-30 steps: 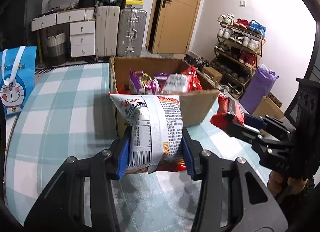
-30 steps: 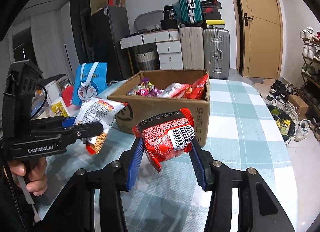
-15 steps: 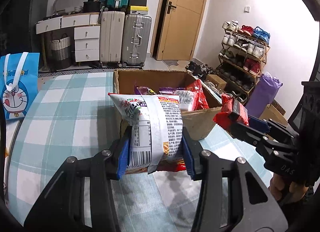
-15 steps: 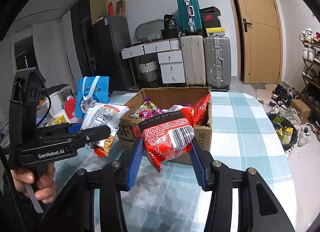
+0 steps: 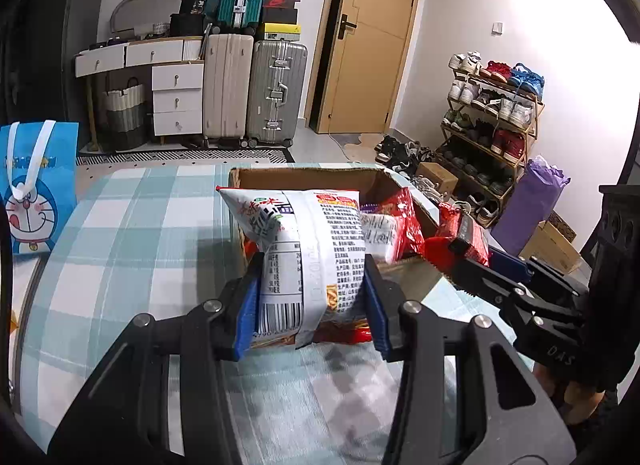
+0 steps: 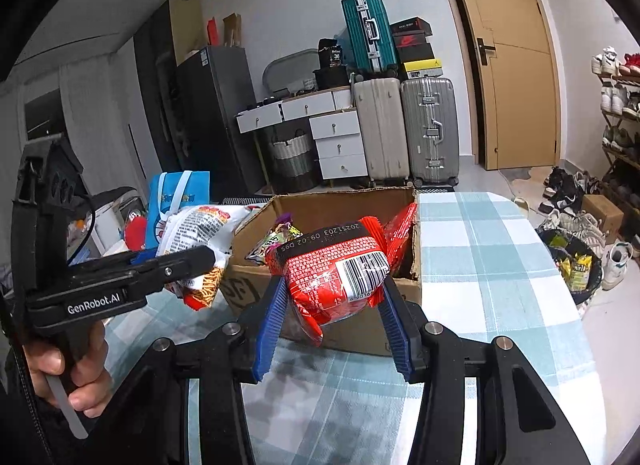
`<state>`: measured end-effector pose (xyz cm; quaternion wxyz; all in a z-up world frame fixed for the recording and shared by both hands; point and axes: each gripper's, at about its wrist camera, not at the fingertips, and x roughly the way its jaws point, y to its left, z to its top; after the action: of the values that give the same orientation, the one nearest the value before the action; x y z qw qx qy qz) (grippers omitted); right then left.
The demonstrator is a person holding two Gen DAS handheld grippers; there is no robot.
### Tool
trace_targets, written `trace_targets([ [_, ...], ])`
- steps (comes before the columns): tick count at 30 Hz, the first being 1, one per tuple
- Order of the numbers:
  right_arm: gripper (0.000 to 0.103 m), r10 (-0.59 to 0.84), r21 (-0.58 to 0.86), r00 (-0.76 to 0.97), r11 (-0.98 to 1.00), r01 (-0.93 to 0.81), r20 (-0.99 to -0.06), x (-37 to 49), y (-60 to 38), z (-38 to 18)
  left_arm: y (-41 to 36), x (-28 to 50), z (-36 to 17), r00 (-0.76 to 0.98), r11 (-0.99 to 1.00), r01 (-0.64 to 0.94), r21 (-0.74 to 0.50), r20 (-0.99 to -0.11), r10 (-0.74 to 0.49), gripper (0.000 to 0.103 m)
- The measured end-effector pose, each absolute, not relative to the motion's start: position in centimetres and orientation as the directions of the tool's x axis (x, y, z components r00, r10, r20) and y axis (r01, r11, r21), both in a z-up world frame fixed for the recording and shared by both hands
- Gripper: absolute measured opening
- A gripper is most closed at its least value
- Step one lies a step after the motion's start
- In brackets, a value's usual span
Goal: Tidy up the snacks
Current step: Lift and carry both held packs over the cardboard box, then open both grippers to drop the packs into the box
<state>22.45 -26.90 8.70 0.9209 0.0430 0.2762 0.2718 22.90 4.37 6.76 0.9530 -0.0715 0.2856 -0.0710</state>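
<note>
Landmark: we take the cardboard box (image 5: 412,265) on the checked tabletop (image 5: 132,249) as our reference; places below are given from it.

Left tool (image 5: 310,297): we see its blue pads pressed on both sides of a white snack bag (image 5: 308,249), gripping the bag's lower half. The bag stands upright between the pads, off the tabletop, in front of the box's near left corner and reaching above its rim.

Right tool (image 6: 332,309): clamped on a red snack packet (image 6: 336,277), barcode facing us, date print along the top seam. The packet hangs in front of the box's near wall, its top about level with the rim, not inside the box.

Both tools: from the left wrist view the right one sits to the right of the box's near corner; from the right wrist view the left one sits to the left of the box, well apart from the other.

Box contents: we count several packets inside, among them a red one (image 6: 398,233) leaning at the right wall and a purple-and-yellow one (image 6: 280,237) toward the left.

Hand (image 6: 68,369): wrapped around the left tool's grip, left of the box.

Blue gift bag (image 5: 34,189): upright at the tabletop's edge, far left of the box.

Beyond the box: suitcases (image 5: 256,85), white drawers (image 5: 176,99), a wooden door (image 5: 372,37); a shoe rack (image 5: 492,121) off to the right.
</note>
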Motion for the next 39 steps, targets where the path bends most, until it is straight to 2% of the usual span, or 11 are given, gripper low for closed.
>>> trace_targets([
  [6,0.047,0.515,0.224,0.729,0.856,-0.466,-0.452,23.0,-26.1,8.8,4.8,24.3,7.1,0.842,0.978,0.083,-0.193,-0.512,-0.172,0.043],
  [27,0.047,0.483,0.246,0.748,0.876,-0.416,-0.455,27.4,-24.1,6.9,3.7,28.9,5.9,0.857,0.986,0.068,-0.149,-0.497,-0.135,0.043],
  [39,0.048,0.478,0.254,0.748,0.878,-0.405,-0.460,29.6,-24.5,6.4,2.7,31.7,3.8,0.836,0.990,0.075,-0.123,-0.534,-0.129,0.043],
])
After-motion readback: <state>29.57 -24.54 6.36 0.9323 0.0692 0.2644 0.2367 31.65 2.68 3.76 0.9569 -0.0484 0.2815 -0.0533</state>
